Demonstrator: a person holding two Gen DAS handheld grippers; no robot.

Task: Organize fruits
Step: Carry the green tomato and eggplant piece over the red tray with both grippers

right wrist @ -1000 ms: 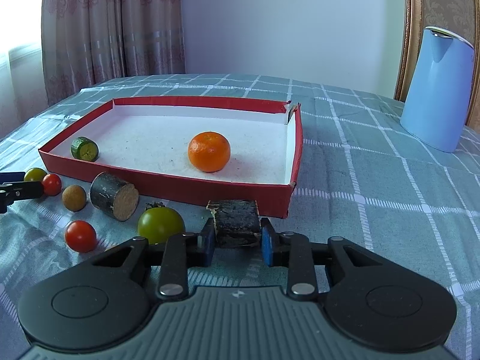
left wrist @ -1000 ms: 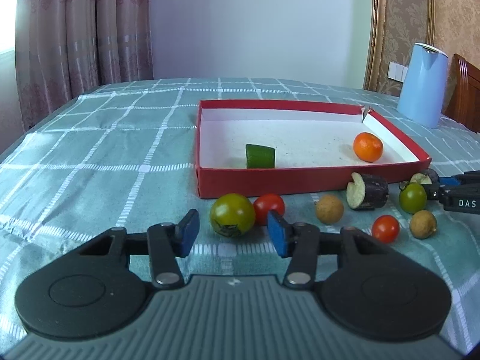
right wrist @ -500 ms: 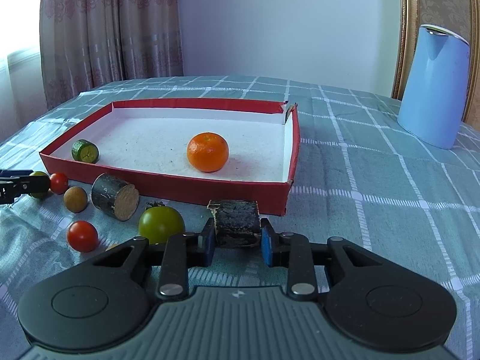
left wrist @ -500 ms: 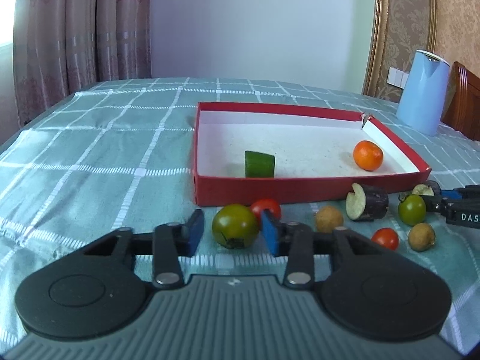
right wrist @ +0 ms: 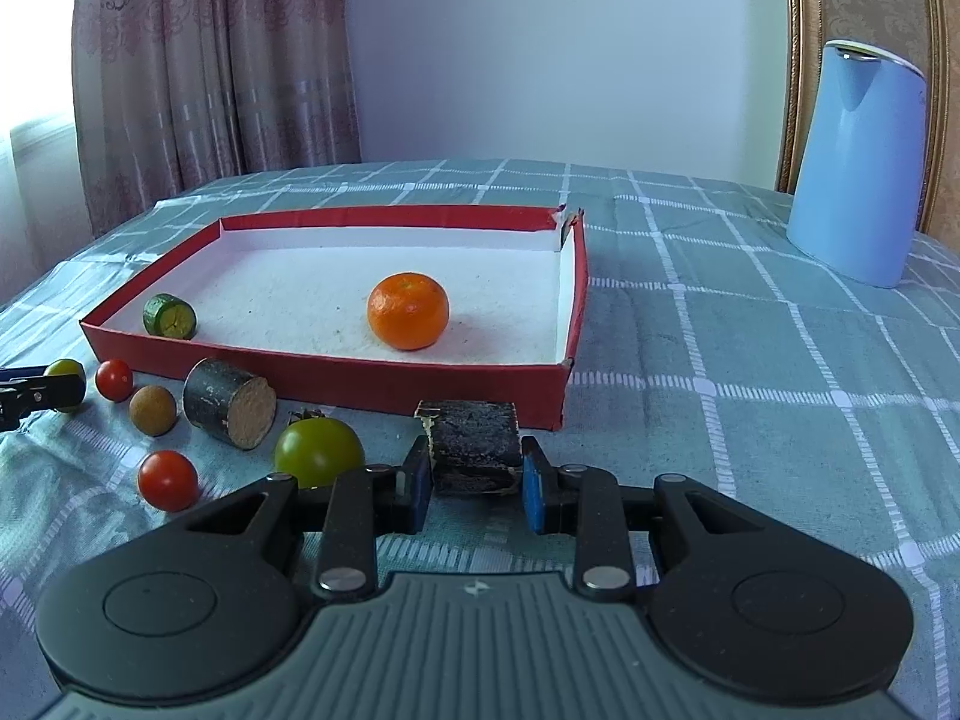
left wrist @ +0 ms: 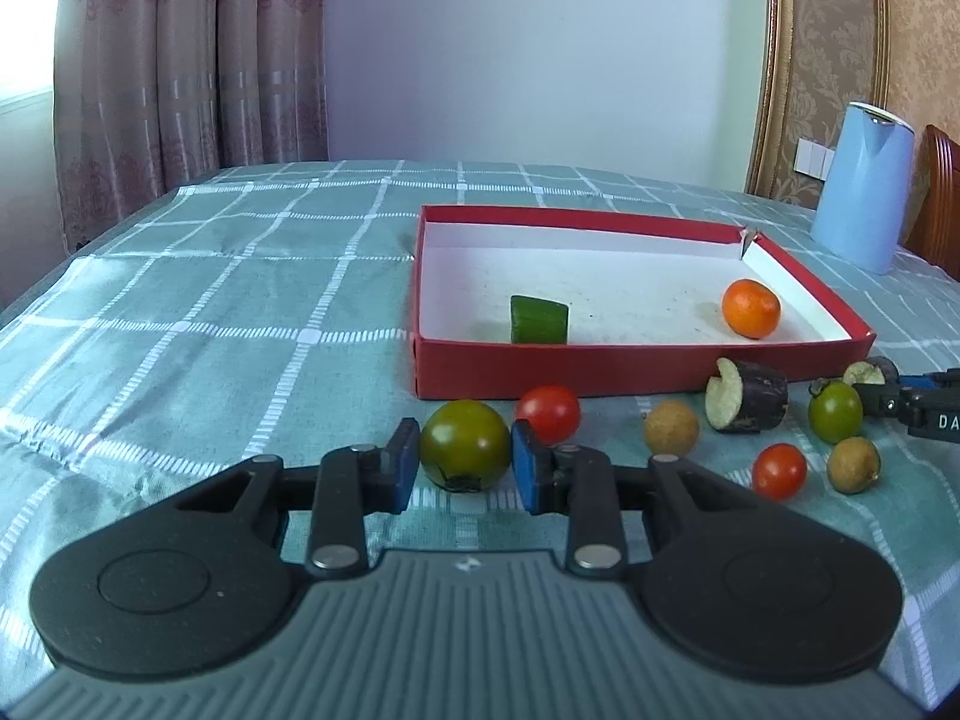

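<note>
A green tomato (left wrist: 465,445) is clamped between the pads of the left gripper (left wrist: 463,467), a red cherry tomato (left wrist: 548,414) just beyond it. A dark eggplant chunk (right wrist: 475,445) is clamped by the right gripper (right wrist: 477,483), the red tray (right wrist: 336,369) ahead.

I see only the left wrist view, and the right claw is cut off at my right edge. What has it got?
Observer: The right claw is shut on a dark eggplant chunk, with a pad on each side, just in front of the red box.
Operator: The other eggplant piece shows me a notched end. What about its far end?
Observer: The far end of the eggplant cylinder is a flat, round, tan cut face with no notch.
Operator: And the cucumber piece? I see only its green side.
Observer: The cucumber piece shows a round cut face with a pale star pattern.
</note>
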